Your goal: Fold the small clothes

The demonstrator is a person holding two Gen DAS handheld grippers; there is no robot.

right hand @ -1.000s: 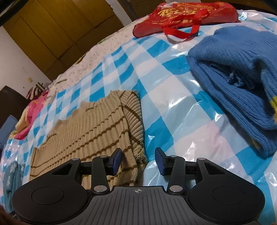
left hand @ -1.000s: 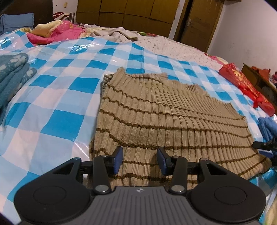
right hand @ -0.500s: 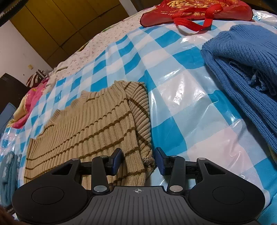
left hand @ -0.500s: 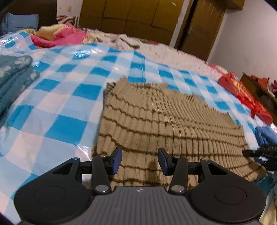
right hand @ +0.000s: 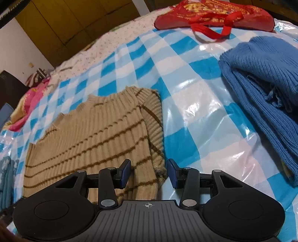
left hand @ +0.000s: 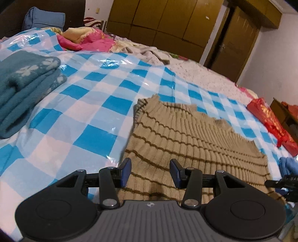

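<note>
Your tan striped sweater [left hand: 188, 149] lies flat on the blue-and-white checked plastic sheet [left hand: 89, 119] covering the bed, and it sits right ahead of both tools. Your left tool [left hand: 150, 174] hangs over the sweater's near edge with its blue pads spread apart and nothing pinched between them; the knit shows through the gap, but you cannot tell whether the pads touch it. Your right tool [right hand: 148, 173] is likewise spread, its pads straddling the frayed corner of the sweater [right hand: 96, 137] where the folded sleeve edge ends, with no cloth gripped. Ahead and to the left of your left tool lies a folded teal blanket [left hand: 24, 83], well apart from the sweater. Ahead and to the right of your right tool lies a blue knit garment [right hand: 266, 89], bunched up, and beyond it a red bag [right hand: 214, 16] with loop handles. Far ahead of your left tool, pink bedding [left hand: 87, 41] is heaped before brown wardrobe doors [left hand: 163, 24]
</note>
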